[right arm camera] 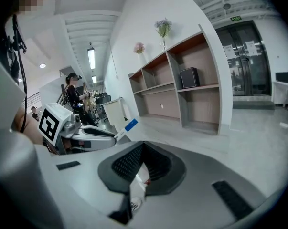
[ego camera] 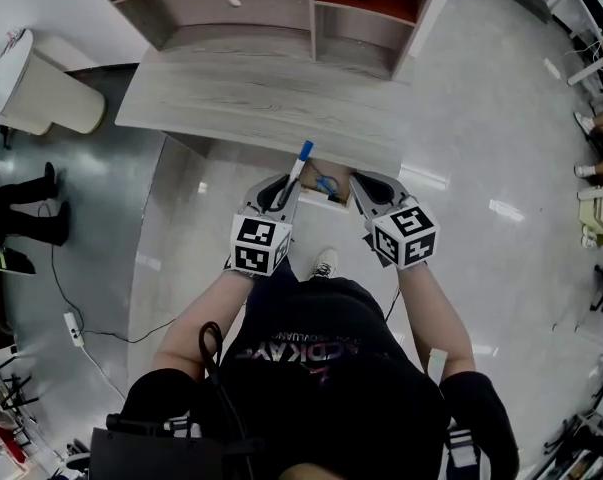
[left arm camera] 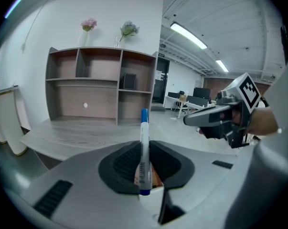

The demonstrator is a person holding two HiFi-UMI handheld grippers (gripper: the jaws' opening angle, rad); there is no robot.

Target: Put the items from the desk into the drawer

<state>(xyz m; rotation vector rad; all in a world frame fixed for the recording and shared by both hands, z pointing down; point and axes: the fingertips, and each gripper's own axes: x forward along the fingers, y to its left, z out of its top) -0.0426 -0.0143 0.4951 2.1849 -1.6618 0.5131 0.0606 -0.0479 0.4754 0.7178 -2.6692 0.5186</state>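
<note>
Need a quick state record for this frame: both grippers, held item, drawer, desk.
left hand-held gripper: shut on a blue-capped marker, cap end up
right hand-held gripper: jaws nearly together, nothing clearly held, next to the drawer
drawer: open below the desk's front edge, blue items inside
desk: light wood grain, shelf unit at the back
task stage: marker held near the open drawer, not yet in it

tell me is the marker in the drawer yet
Out. The marker is clamped upright between the left claw's jaws, near the open drawer.
</note>
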